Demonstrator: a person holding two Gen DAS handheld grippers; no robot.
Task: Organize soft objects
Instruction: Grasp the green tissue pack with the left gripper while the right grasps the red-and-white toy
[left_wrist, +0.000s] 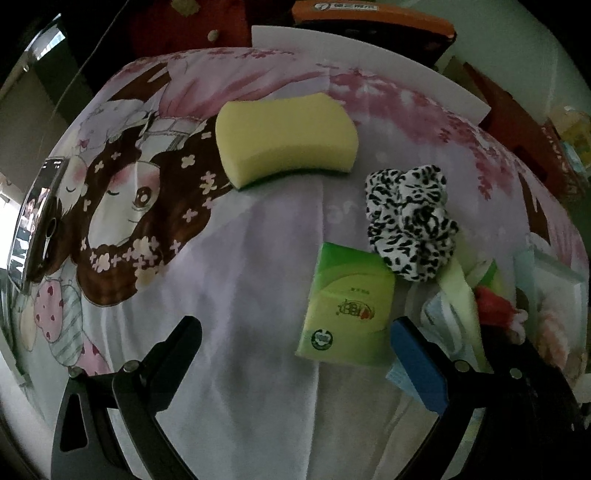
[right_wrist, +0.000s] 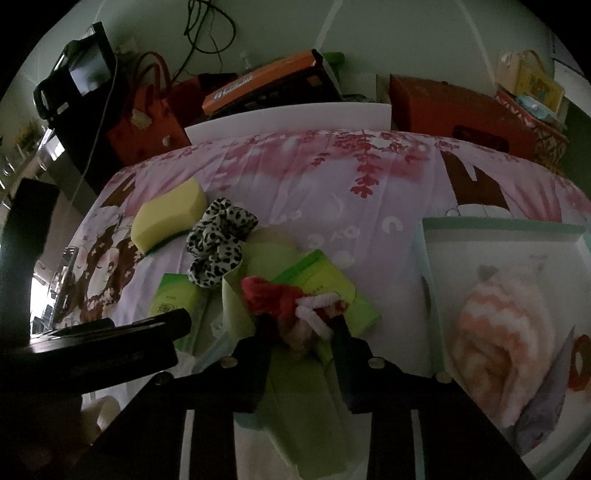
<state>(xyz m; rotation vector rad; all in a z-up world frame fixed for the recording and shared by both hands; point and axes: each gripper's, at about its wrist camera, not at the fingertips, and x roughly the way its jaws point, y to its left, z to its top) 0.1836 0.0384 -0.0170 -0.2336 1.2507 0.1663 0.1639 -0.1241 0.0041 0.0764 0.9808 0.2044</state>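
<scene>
On the cartoon-print bedsheet lie a yellow sponge (left_wrist: 288, 136) (right_wrist: 168, 218), a black-and-white spotted scrunchie (left_wrist: 410, 221) (right_wrist: 218, 243) and a green tissue pack (left_wrist: 347, 310) (right_wrist: 173, 299). My left gripper (left_wrist: 295, 332) hovers open just above the sheet, with the tissue pack's near end between its fingers and close to the blue pad (left_wrist: 417, 365). My right gripper (right_wrist: 303, 326) is shut on a small red-and-white fuzzy toy (right_wrist: 295, 306) (left_wrist: 493, 306), which rests over a second green pack (right_wrist: 325, 288) and pale green cloth.
A pale bin (right_wrist: 498, 225) at the right holds a pink-and-white striped towel (right_wrist: 491, 332). A white board (right_wrist: 295, 114), red bags and orange boxes stand behind the bed. A phone on a holder (left_wrist: 37, 221) stands at the left edge.
</scene>
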